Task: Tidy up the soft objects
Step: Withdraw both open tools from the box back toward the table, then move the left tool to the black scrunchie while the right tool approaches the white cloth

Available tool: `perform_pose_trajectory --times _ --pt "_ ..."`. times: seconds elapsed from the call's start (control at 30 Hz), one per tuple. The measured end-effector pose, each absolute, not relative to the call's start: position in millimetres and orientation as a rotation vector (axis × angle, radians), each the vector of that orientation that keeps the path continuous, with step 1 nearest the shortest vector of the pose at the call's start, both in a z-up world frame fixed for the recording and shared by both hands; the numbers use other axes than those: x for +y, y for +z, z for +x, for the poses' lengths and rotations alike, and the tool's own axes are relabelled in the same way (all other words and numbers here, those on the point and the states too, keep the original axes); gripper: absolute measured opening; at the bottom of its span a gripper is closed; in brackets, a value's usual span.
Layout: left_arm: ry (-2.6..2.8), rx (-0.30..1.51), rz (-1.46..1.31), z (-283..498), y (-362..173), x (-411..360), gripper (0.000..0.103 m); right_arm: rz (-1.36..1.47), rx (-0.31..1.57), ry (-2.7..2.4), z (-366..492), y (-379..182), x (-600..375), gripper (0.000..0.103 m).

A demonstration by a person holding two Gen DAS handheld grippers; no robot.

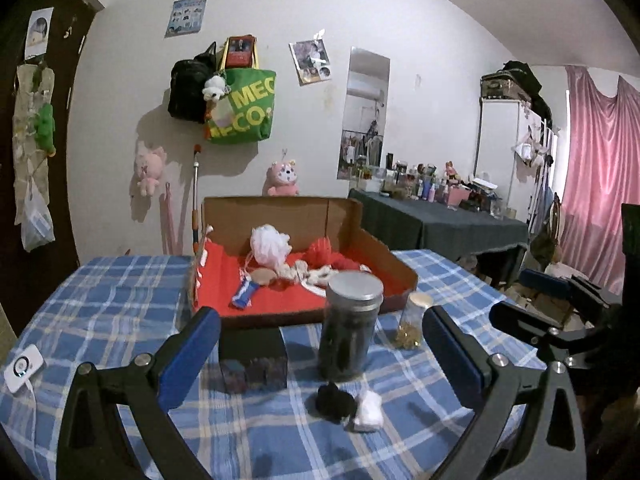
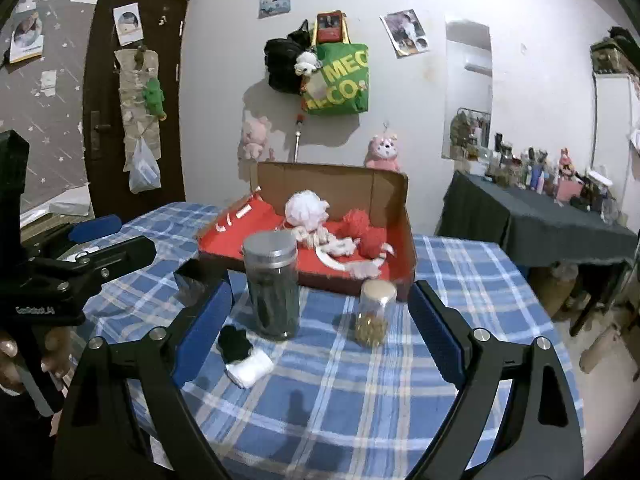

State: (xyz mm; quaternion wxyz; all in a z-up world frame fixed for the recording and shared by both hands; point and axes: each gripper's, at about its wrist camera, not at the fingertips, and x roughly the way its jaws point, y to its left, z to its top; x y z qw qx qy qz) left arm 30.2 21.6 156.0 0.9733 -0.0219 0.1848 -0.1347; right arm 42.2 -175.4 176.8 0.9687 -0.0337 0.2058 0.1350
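Both grippers stood wide open and empty above the blue-and-white plaid tablecloth (image 2: 360, 392): the left gripper (image 1: 320, 348) framed the near part of the table, and the right gripper (image 2: 320, 332) did the same from a little further right. The soft things not yet put away, a small black fuzzy bundle (image 2: 235, 343) touching a folded white cloth (image 2: 250, 367), lay on the cloth near the grippers, well short of the shallow cardboard box with a red lining (image 2: 400, 216), where a white mesh pouf (image 2: 306, 208), red pom-poms (image 2: 362, 228) and pale knotted rope (image 2: 340, 246) already sat. The chief risk looked to be the tall clear jar with a silver screw lid (image 2: 272, 284), which stood just behind the bundle; a finger sweeping in low could have tipped it toward the box. The small jar of golden bits (image 2: 374, 312) beside it was lighter and likelier to topple. The two soft pieces touched, so one pinch might have lifted only one, or dragged the tablecloth up with it. With both grippers close together, they could also have knocked into each other.
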Motion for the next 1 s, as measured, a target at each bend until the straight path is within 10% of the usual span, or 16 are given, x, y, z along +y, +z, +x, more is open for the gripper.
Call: perform_pose_trajectory --times 1.0 --pt "-0.198 0.616 -0.060 44.8 43.1 23.4 0.103 0.012 0.613 0.203 51.9 65.5 -185.6 0.091"
